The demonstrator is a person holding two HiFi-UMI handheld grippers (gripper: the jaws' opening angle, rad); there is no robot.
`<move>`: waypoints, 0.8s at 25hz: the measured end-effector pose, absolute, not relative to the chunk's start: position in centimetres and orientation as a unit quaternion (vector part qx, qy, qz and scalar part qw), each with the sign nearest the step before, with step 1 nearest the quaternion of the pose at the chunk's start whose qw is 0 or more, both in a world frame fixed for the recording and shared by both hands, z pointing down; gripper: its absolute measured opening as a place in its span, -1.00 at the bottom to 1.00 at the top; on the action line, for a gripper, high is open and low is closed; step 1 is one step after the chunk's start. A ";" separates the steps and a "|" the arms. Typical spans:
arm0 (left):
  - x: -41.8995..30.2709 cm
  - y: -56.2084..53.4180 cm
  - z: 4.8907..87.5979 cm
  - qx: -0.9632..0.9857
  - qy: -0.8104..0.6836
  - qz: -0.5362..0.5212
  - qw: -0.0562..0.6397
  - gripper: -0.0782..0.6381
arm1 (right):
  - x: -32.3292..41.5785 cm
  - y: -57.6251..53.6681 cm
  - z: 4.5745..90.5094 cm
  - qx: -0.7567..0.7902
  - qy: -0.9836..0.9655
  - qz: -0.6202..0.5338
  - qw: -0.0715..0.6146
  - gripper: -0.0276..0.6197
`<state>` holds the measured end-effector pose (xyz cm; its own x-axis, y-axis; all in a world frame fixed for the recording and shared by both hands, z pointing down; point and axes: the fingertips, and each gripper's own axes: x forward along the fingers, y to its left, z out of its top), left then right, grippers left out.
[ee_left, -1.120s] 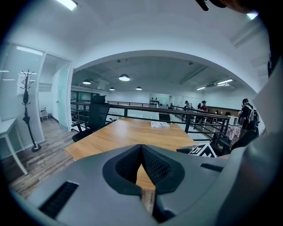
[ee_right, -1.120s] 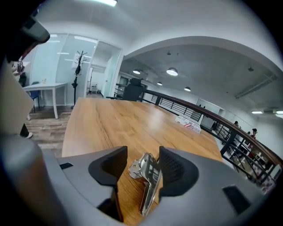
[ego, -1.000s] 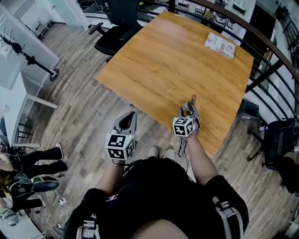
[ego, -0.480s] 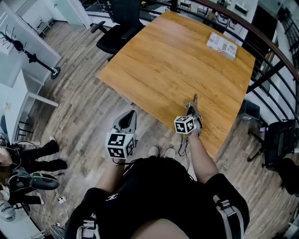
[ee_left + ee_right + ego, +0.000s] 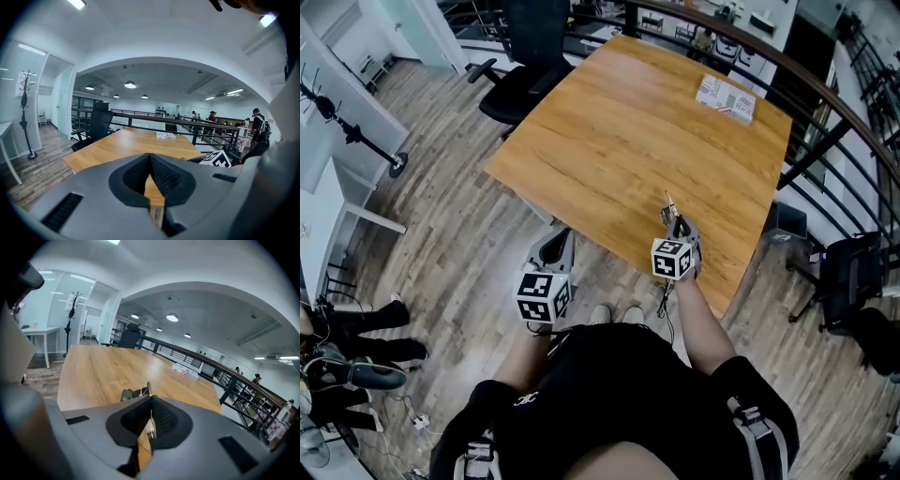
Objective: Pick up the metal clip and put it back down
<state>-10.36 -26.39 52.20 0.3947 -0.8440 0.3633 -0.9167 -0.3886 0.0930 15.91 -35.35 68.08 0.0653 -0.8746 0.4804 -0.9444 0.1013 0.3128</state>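
The metal clip [image 5: 670, 206] is a small silver spring clip near the front edge of the wooden table [image 5: 619, 131]. My right gripper [image 5: 677, 225] is shut on it. In the right gripper view the clip's handle is pinched between the black pads, and the clip [image 5: 136, 392] sticks out ahead of the right gripper [image 5: 150, 398] just above the tabletop. My left gripper [image 5: 555, 246] hangs off the table's front left corner, over the floor. In the left gripper view the left gripper [image 5: 150, 158] has its pads together with nothing between them.
A white printed packet [image 5: 725, 98] lies at the table's far right corner. A black office chair [image 5: 520, 56] stands at the far left side. A dark railing [image 5: 825, 131] runs behind and to the right of the table. A person's shoes [image 5: 614, 312] show under the near edge.
The right gripper's jaws, open around the clip a second ago, have shut on it. The left gripper has stayed where it was.
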 end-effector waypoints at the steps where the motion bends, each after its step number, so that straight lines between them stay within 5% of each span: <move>1: -10.2 -26.5 52.1 0.825 -0.532 0.127 0.141 -0.75 | 15.9 -35.2 67.3 0.669 -0.684 0.058 0.286 -0.85; 20: -7.2 -28.1 50.4 0.864 -0.476 0.103 0.126 -0.75 | 17.3 -29.2 45.5 0.714 -0.698 -0.001 0.052 -0.85</move>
